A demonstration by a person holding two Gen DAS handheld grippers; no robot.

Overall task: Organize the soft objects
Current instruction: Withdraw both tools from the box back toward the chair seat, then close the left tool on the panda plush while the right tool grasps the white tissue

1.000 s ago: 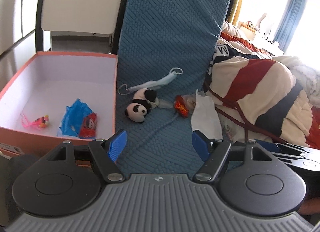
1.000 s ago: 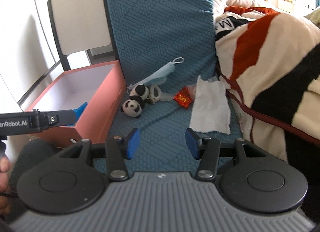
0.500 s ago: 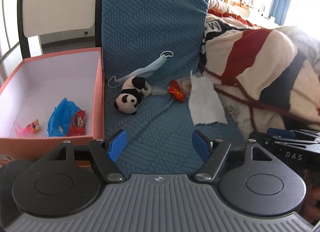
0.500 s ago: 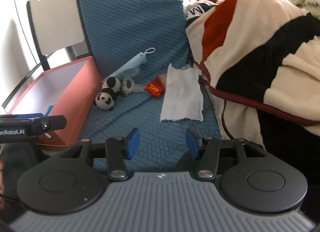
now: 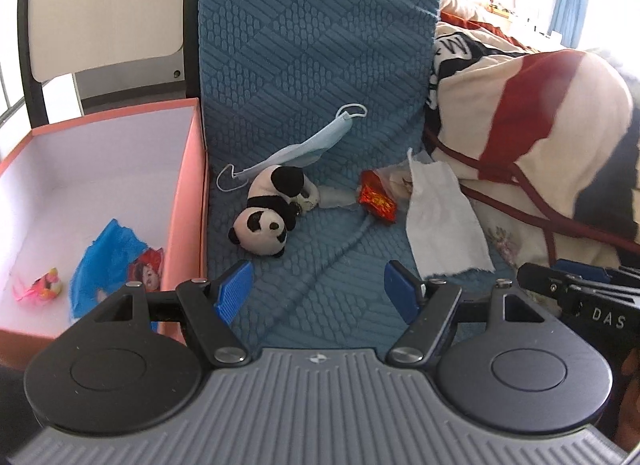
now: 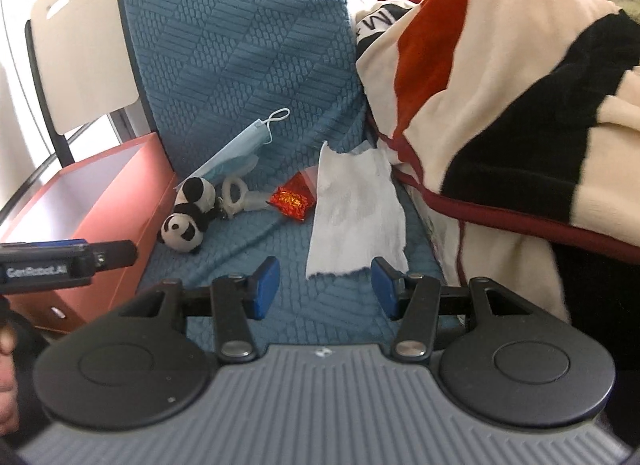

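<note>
At the far left stands an orange box [image 5: 188, 201] with a white inside, holding a small pink toy [image 5: 44, 285] and a blue wrapper [image 5: 108, 261] near its front wall. Just right of the box, a blue quilted mat [image 5: 316, 65] carries the loose things. A toy panda [image 5: 268, 213] lies on its side close to the box wall, head toward the near edge. Behind it a pale blue face mask [image 5: 304, 149] leans up the raised far part of the mat, one ear loop beside the panda's back. A white ring-shaped item [image 6: 234, 195] (what it is cannot be told) sits touching the panda's right side. Further right lies a red foil packet [image 5: 376, 201], then a white sheet of tissue [image 5: 440, 221] running from far to near, its right edge against a striped blanket [image 5: 540, 137] heaped at the right.

The left gripper [image 5: 318, 291] hovers near the mat's front edge, its jaws apart with nothing between them, the panda just beyond. The right gripper [image 6: 324, 285] has its jaws apart too, empty, with the near torn edge of the tissue just ahead of them.
</note>
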